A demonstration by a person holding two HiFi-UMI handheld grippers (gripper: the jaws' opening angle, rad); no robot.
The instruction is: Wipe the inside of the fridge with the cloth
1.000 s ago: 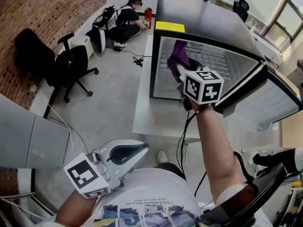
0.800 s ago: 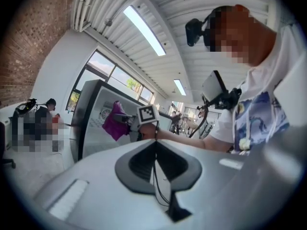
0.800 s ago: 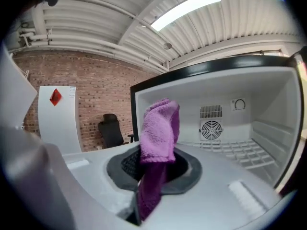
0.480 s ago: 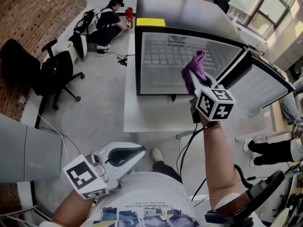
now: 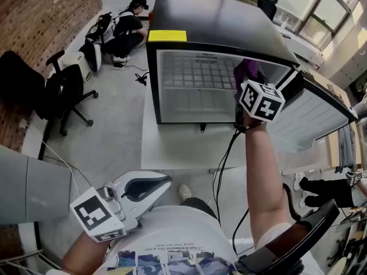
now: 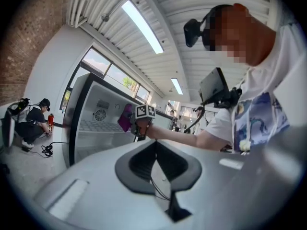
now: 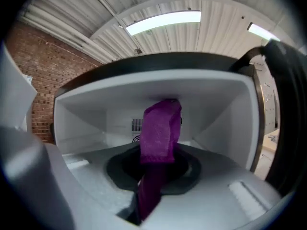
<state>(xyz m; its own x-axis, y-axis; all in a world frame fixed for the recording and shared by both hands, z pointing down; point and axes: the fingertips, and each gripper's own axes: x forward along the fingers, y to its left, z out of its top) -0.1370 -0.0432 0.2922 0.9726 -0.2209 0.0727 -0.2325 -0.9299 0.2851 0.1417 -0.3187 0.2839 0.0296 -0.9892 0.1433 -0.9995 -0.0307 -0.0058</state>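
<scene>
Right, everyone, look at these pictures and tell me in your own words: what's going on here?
A person holds a gripper in each hand in front of a fridge whose door stands open. The right gripper is shut on a purple cloth and reaches into the fridge's white interior; whether the cloth touches a wall is unclear. The left gripper hangs low by the person's body, jaws together, holding nothing.

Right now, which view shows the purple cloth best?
Right gripper view: the purple cloth shows large, clamped in its jaws. Head view: only a tip behind the marker cube. Left gripper view: a small distant patch.
</scene>
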